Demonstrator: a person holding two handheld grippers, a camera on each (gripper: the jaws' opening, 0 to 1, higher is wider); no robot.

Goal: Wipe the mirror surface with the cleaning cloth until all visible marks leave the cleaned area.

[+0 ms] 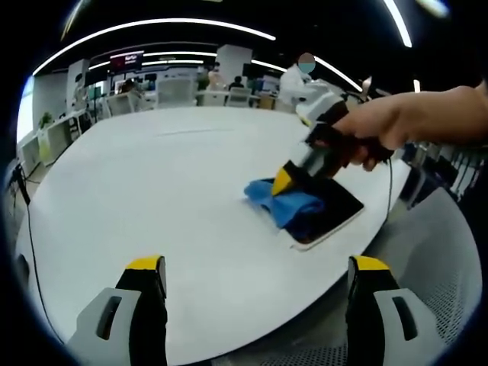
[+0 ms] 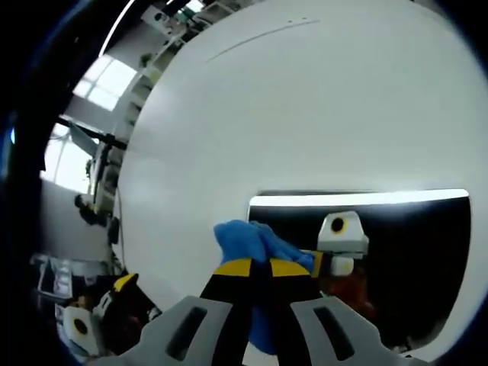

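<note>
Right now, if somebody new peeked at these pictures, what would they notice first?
Probably the bright blue cloth, bunched on the dark mirror lying flat near the edge of the big white table. A hand holds the right gripper there, its jaws shut on the cloth. In the right gripper view, the mirror reflects that gripper.

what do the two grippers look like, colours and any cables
Both have grey jaw bodies with black fingers capped in yellow. The left gripper shows this in its own view. The right gripper has a white upper housing and a black handle, with a thin dark cable hanging behind it.
</note>
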